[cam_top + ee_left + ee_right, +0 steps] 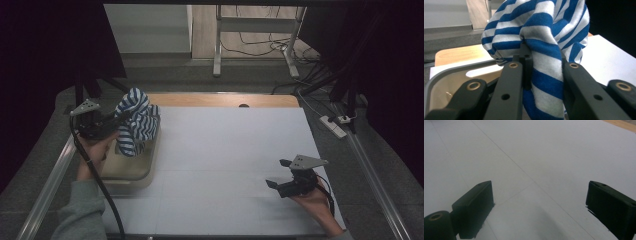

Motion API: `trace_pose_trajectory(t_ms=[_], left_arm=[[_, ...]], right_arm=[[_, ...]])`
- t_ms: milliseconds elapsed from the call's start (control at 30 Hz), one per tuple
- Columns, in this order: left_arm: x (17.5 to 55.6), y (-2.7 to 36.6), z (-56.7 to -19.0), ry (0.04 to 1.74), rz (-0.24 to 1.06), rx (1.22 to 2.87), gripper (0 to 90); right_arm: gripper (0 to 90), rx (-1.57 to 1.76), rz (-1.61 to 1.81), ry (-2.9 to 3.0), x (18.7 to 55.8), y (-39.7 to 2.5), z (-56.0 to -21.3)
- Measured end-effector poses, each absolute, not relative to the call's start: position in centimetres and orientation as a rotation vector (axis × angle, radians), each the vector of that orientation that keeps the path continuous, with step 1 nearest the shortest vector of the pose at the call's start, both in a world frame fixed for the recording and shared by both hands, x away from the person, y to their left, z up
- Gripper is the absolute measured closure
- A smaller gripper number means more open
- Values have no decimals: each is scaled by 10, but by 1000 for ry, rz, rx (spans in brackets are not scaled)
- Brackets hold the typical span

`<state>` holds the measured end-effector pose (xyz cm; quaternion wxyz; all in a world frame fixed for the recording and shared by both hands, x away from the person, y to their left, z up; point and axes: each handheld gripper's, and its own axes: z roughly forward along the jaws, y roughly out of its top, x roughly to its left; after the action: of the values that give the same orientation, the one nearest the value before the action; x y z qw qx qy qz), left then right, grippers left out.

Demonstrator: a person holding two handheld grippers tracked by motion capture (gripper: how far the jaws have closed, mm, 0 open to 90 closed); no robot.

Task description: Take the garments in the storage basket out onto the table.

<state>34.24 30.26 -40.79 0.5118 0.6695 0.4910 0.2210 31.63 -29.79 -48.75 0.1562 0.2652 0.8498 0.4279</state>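
One striped cloth point(135, 120) (lower folds hidden) in left gripper point(117, 122).

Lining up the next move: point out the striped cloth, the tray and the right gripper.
striped cloth point(136, 120): high view, middle of the bunched fabric.
tray point(131, 172): high view, bare floor near the front rim.
right gripper point(278, 173): high view, midway between its open fingertips.
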Motion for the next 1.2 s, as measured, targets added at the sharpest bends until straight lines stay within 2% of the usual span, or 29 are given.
trace_pose_trajectory(t_ms=[633, 1200], left_arm=[[332, 308, -396, 1118, 494, 1514, 771], [322, 313, -388, 1089, 514, 1444, 771]], right_arm=[[73, 757, 1230, 2429, 316, -298, -488], [73, 760, 1238, 2420, 316, -299, -487]])
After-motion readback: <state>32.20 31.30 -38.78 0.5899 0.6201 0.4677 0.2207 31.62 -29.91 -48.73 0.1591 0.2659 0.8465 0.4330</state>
